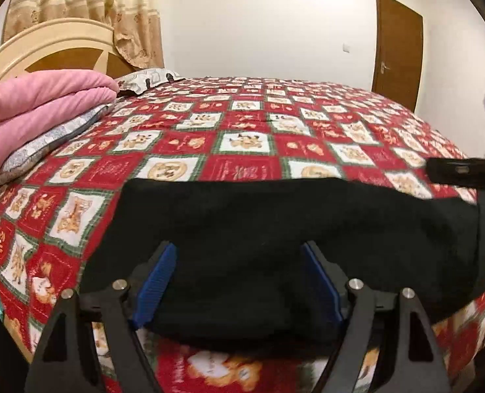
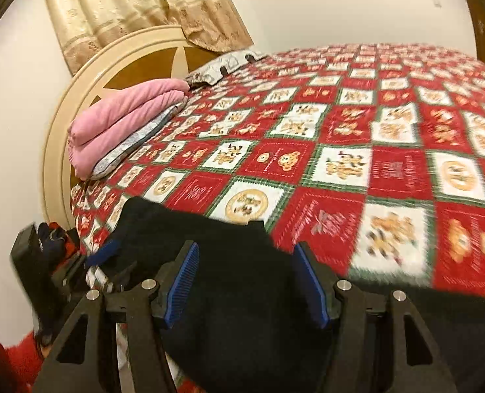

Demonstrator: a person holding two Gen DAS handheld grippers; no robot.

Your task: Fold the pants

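Left tongs: the left gripper (image 1: 239, 281), black-armed with ribbed blue pads, stood with its jaws spread wide over the cloth, nothing pinched, placed so as to straddle the near edge.
Right tongs: the right gripper (image 2: 245, 281), of the same build, was likewise parted with dark cloth lying between the pads; whether a pad touched the fabric could not be judged through the blur.
Garment: the black soft-knit pants (image 1: 275, 229) lay as a flat band along the near side of the bed, seemingly already doubled.
Support: the red-and-white checked quilt with bear motifs (image 1: 242, 124) served as a broad, level folding surface.
Stored bedding: the folded pink blanket (image 1: 39, 98) sat on a grey patterned pillow (image 1: 46, 150) by the cream headboard (image 2: 78, 98), well apart from the work.
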